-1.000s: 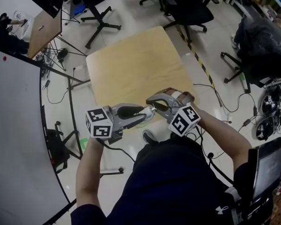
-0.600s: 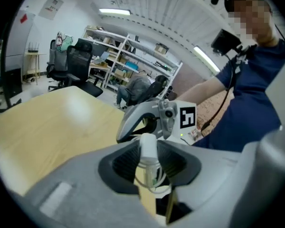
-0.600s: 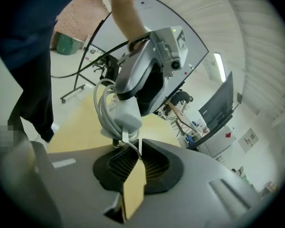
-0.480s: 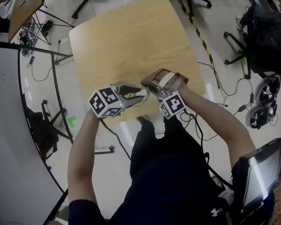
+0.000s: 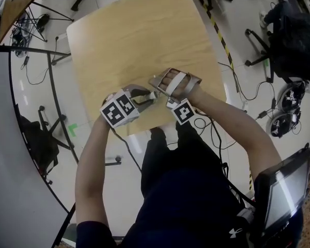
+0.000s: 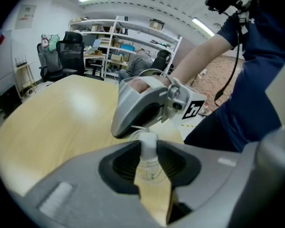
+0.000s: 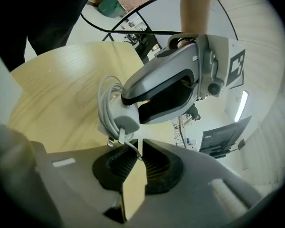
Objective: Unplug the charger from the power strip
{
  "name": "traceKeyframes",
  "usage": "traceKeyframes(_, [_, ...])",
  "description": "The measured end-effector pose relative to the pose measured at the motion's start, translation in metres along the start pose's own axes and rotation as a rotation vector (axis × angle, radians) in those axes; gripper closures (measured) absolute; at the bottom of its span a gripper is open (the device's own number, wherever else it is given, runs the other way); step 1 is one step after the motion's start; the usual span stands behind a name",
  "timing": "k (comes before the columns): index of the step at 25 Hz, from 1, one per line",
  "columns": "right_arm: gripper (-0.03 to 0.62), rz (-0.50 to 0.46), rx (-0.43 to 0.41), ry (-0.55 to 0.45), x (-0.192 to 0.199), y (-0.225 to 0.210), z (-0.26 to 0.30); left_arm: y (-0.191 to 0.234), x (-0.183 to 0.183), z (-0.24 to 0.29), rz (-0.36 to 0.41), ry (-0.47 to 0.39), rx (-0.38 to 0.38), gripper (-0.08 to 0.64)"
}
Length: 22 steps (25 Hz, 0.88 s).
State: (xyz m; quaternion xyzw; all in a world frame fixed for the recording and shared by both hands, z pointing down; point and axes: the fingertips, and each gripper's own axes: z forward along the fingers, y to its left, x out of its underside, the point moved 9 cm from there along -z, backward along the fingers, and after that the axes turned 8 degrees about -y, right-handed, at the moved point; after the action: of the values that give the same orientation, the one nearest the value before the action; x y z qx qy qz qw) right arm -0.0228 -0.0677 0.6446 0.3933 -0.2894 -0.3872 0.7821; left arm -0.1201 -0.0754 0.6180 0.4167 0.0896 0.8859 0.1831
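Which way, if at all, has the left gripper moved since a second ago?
Yes. The left gripper was over the floor, short of the table's near edge; now it is above the table, inside that edge.

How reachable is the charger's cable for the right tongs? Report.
Yes, seemingly: the cable sits nipped between the right tongs, nothing in the way; the left tongs hold the charger close.
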Motion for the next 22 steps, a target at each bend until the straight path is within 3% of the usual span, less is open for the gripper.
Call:
traceKeyframes(7, [0.541,-0.117,-0.017,0.011,-0.008,0.012,0.009,0.0,0.01,0.007,0.031,0.094,-0.001,0.445])
traceKeyframes(15, [0.528,-0.156,-0.027,0.042,-0.003,0.018,0.007,0.001,-0.004,0.016,0.079,0.18,-0.001,0.445])
traceKeyframes(22, [0.474,-0.213,-0.083,0.055,0.007,0.024,0.004,-0.002,-0.02,0.037,0.155,0.29,0.033,0.443])
